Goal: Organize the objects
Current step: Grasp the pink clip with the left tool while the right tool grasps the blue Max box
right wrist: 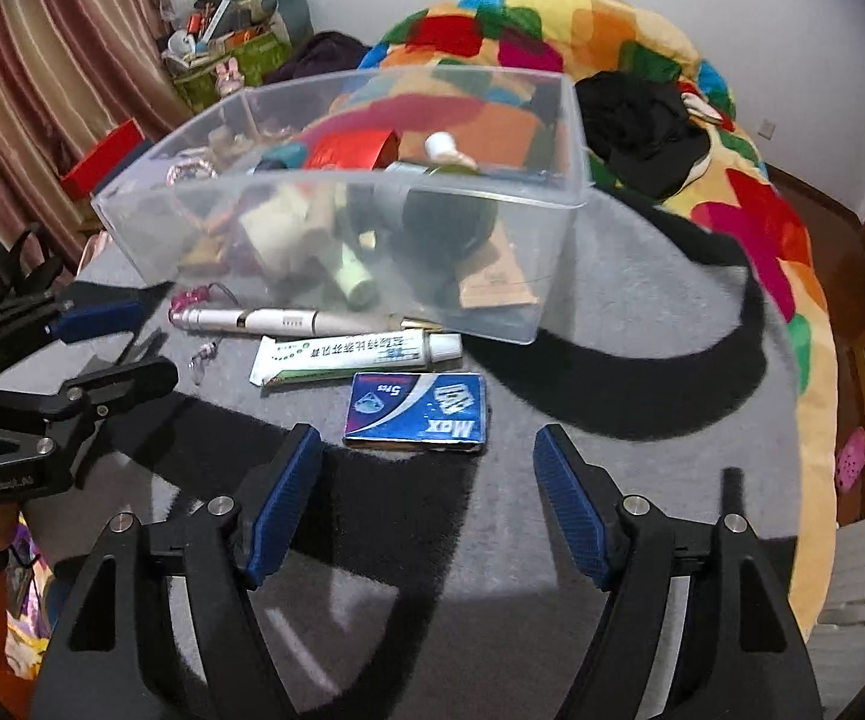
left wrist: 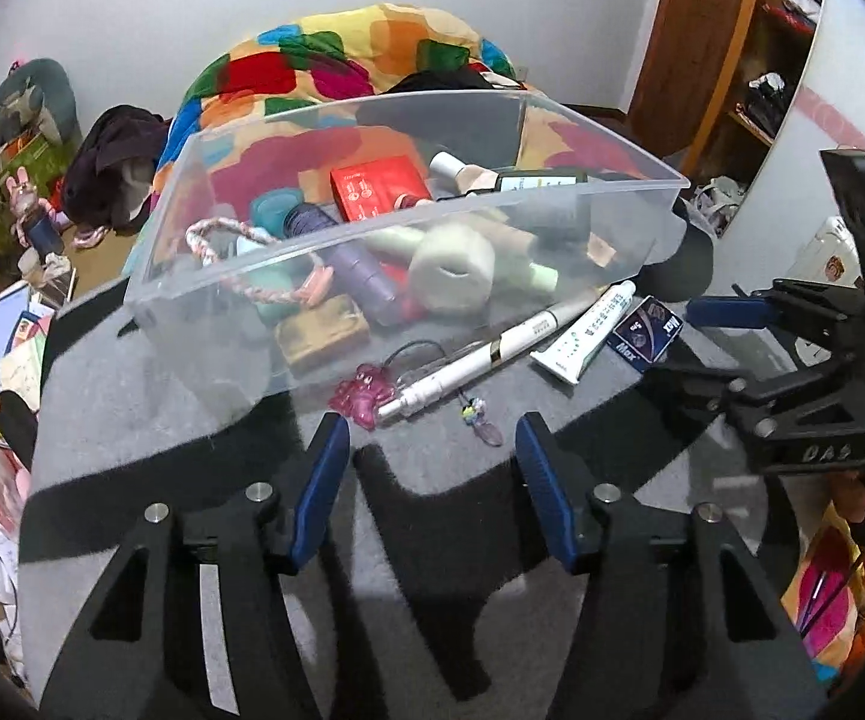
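A clear plastic bin (left wrist: 372,252) (right wrist: 546,252) holding several small items stands on a grey mat. In front of it lie a white pen-like device (left wrist: 480,360) (right wrist: 264,320), a white tube (left wrist: 588,330) (right wrist: 348,354), a blue Max box (left wrist: 648,333) (right wrist: 416,409), a pink charm (left wrist: 360,396) (right wrist: 189,298) and a small trinket (left wrist: 480,417) (right wrist: 204,354). My left gripper (left wrist: 432,438) is open and empty just before the pink charm. My right gripper (right wrist: 426,450) is open and empty, its jaws just short of the blue box.
A bed with a multicoloured quilt (left wrist: 342,54) (right wrist: 750,222) lies behind the mat. Black clothing (right wrist: 642,126) rests on it. Clutter sits at the left (left wrist: 0,138) (right wrist: 228,42). A wooden shelf (left wrist: 750,60) stands at the right. Each gripper shows in the other's view (left wrist: 804,360) (right wrist: 60,360).
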The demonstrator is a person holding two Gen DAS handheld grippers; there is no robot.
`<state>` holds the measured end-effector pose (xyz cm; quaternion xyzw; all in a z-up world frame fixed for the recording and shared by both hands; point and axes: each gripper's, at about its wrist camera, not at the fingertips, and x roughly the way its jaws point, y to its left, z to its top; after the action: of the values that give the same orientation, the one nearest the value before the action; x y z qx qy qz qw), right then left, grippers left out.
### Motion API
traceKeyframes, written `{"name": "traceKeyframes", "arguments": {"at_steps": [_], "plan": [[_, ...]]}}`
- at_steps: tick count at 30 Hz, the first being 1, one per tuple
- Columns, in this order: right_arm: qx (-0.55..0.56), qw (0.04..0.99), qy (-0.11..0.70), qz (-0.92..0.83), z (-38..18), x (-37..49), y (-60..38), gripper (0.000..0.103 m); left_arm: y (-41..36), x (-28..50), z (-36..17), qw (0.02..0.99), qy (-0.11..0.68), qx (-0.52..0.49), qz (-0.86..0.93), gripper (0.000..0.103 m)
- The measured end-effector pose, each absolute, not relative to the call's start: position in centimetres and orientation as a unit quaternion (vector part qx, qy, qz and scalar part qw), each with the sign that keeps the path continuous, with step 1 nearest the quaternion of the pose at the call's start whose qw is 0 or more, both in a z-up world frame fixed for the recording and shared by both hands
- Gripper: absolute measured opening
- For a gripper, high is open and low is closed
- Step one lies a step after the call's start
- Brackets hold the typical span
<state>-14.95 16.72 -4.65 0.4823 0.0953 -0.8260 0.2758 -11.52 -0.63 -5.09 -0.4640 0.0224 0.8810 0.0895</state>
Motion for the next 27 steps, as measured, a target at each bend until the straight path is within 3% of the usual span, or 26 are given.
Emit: {"name": "traceKeyframes", "arguments": {"at_steps": [4, 6, 10, 13, 23, 27], "plan": [[0.479, 0.272, 0.107, -0.828, -4.9, -15.0, 16.4, 0.070, -1.5, -12.2, -4.9, 0.075, 0.026, -0.463, 0.883, 0.058], [0.476, 0.276, 0.104, -0.829, -4.9, -14.9, 16.6, 0.065, -2.3, -12.6, -5.0, 0.071, 0.015, -0.468, 0.881, 0.057], [0.471, 0.285, 0.099, -0.829, -4.8, -14.8, 16.6, 0.045, -3.9, -13.2, -5.3, 0.077, -0.025, -0.480, 0.874, 0.037], [0.467, 0.285, 0.100, -0.831, -4.7, -14.6, 16.6, 0.045, -4.3, -13.6, -5.3, 0.081, -0.046, -0.483, 0.871, 0.028], [0.466, 0.305, 0.091, -0.825, -4.4, -13.8, 17.2, 0.045, -4.3, -15.3, -6.0, 0.065, -0.058, -0.495, 0.865, 0.028], [0.465, 0.312, 0.087, -0.824, -4.3, -13.2, 17.6, 0.045, -4.7, -15.4, -6.1, 0.068, -0.069, -0.499, 0.861, 0.034]]}}
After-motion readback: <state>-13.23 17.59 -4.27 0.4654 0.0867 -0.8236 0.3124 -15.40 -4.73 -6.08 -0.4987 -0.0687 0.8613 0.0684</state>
